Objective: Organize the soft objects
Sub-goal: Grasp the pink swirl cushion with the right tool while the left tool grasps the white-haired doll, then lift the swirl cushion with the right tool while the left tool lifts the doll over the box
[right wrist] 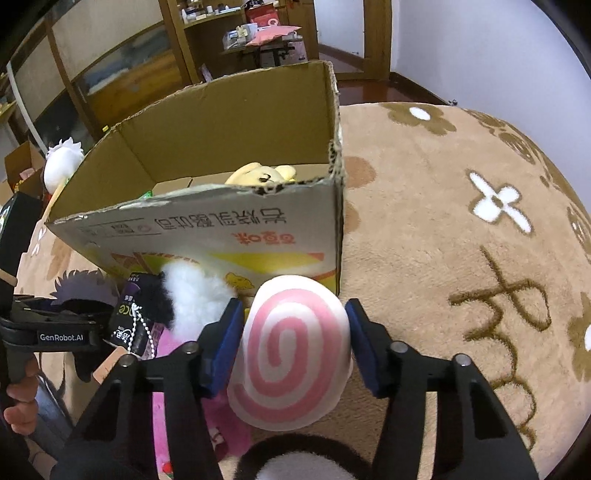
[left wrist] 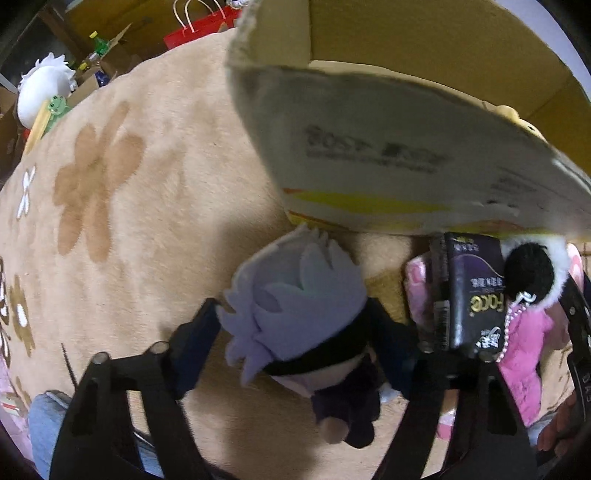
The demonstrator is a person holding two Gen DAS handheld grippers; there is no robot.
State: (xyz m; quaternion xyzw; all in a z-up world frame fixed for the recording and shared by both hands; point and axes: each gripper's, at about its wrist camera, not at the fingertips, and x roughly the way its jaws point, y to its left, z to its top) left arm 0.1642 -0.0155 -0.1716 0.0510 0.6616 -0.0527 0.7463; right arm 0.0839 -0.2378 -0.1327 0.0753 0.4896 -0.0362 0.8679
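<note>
In the left wrist view my left gripper (left wrist: 295, 328) is shut on a plush doll with pale lilac hair and a dark outfit (left wrist: 295, 314), held just in front of the cardboard box (left wrist: 388, 147). In the right wrist view my right gripper (right wrist: 293, 339) is shut on a white plush with a pink spiral (right wrist: 295, 354), close to the box's near wall (right wrist: 221, 229). A yellow plush (right wrist: 258, 173) lies inside the box. A pink plush (left wrist: 524, 339), a black packet (left wrist: 476, 291) and a black-and-white fluffy toy (right wrist: 192, 295) lie between the grippers.
The beige flower-patterned rug (left wrist: 129, 221) covers the floor. A white plush with a green frog (left wrist: 44, 92) sits at the far left edge. A red paper bag (left wrist: 199, 26) and boxes stand beyond. Wooden shelves (right wrist: 240, 29) stand behind the box.
</note>
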